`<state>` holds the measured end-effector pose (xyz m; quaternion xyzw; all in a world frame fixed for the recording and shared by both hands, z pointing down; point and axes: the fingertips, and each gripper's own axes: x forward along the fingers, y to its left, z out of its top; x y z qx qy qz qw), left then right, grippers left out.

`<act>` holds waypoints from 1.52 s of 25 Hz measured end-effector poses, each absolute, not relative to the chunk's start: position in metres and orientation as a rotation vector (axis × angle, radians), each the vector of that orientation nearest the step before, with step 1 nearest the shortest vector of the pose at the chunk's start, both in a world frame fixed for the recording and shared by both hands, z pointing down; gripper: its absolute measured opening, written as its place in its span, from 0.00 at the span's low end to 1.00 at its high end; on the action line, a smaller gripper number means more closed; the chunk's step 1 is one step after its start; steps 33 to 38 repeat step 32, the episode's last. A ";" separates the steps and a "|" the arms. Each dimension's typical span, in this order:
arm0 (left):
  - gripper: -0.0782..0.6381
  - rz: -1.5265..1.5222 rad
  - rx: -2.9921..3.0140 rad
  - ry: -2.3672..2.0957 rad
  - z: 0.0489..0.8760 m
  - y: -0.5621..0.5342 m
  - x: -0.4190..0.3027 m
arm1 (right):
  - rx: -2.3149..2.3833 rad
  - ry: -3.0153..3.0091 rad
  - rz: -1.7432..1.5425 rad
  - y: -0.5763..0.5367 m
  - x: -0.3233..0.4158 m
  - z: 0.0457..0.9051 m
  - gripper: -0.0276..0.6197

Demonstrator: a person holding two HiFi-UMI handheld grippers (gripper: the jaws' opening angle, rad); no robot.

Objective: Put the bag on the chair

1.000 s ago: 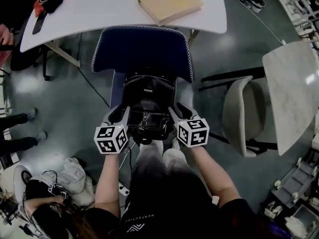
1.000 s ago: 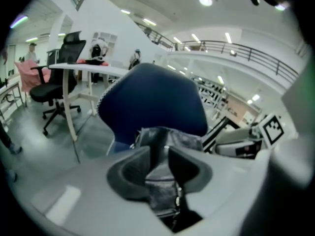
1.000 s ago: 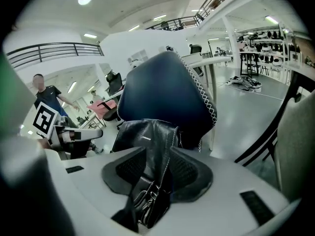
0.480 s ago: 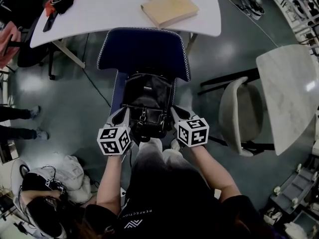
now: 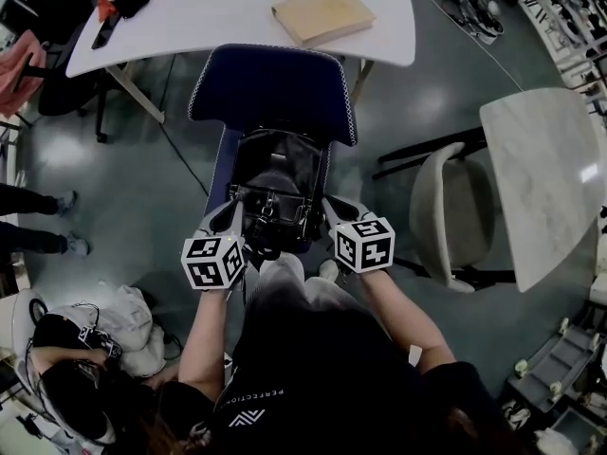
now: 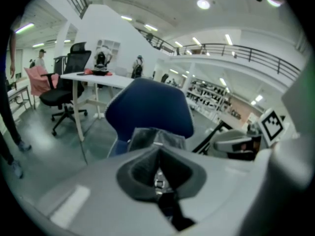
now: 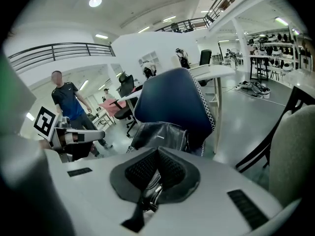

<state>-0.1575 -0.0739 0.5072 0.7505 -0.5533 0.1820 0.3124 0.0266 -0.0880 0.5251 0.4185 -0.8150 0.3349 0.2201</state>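
Observation:
A black leather bag (image 5: 275,180) rests upright on the seat of the blue chair (image 5: 270,91), leaning toward its backrest. My left gripper (image 5: 234,212) is at the bag's front left corner and my right gripper (image 5: 328,207) at its front right corner. In the left gripper view the pads (image 6: 147,167) are pressed together on a dark strap with a metal ring (image 6: 158,182), with the bag (image 6: 156,136) and chair (image 6: 150,107) beyond. In the right gripper view the pads (image 7: 140,170) are shut on a strap with a buckle (image 7: 150,192) in front of the bag (image 7: 160,133).
A white table (image 5: 209,17) with a tan book (image 5: 322,13) stands behind the chair. A beige chair (image 5: 453,218) and a marble table (image 5: 545,173) are at the right. A person (image 5: 71,387) crouches at the lower left; another person (image 7: 69,107) stands at the left in the right gripper view.
Both grippers' jaws have drawn in from either side of the bag onto its front corners. The bag now sits slightly further back on the seat.

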 end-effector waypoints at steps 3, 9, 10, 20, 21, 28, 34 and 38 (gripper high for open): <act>0.12 0.475 1.978 -1.470 0.503 -0.069 -0.159 | 1.147 -2.257 0.916 -0.083 0.026 0.522 0.04; 0.12 0.471 1.966 -1.489 0.494 -0.061 -0.160 | 1.135 -2.274 0.897 -0.080 0.026 0.509 0.04; 0.12 0.470 1.965 -1.491 0.492 -0.060 -0.160 | 1.134 -2.276 0.895 -0.080 0.026 0.508 0.04; 0.12 0.468 1.944 -1.508 0.491 -0.054 -0.168 | 1.117 -2.276 0.919 -0.076 0.019 0.510 0.04; 0.12 0.469 1.941 -1.509 0.492 -0.054 -0.168 | 1.117 -2.275 0.920 -0.076 0.018 0.511 0.04; 0.12 0.475 1.925 -1.519 0.492 -0.054 -0.173 | 1.121 -2.271 0.943 -0.078 0.018 0.511 0.04; 0.12 0.475 1.921 -1.521 0.491 -0.055 -0.176 | 1.128 -2.269 0.965 -0.078 0.019 0.510 0.04; 0.12 0.475 1.921 -1.521 0.491 -0.055 -0.176 | 1.128 -2.269 0.965 -0.078 0.019 0.510 0.04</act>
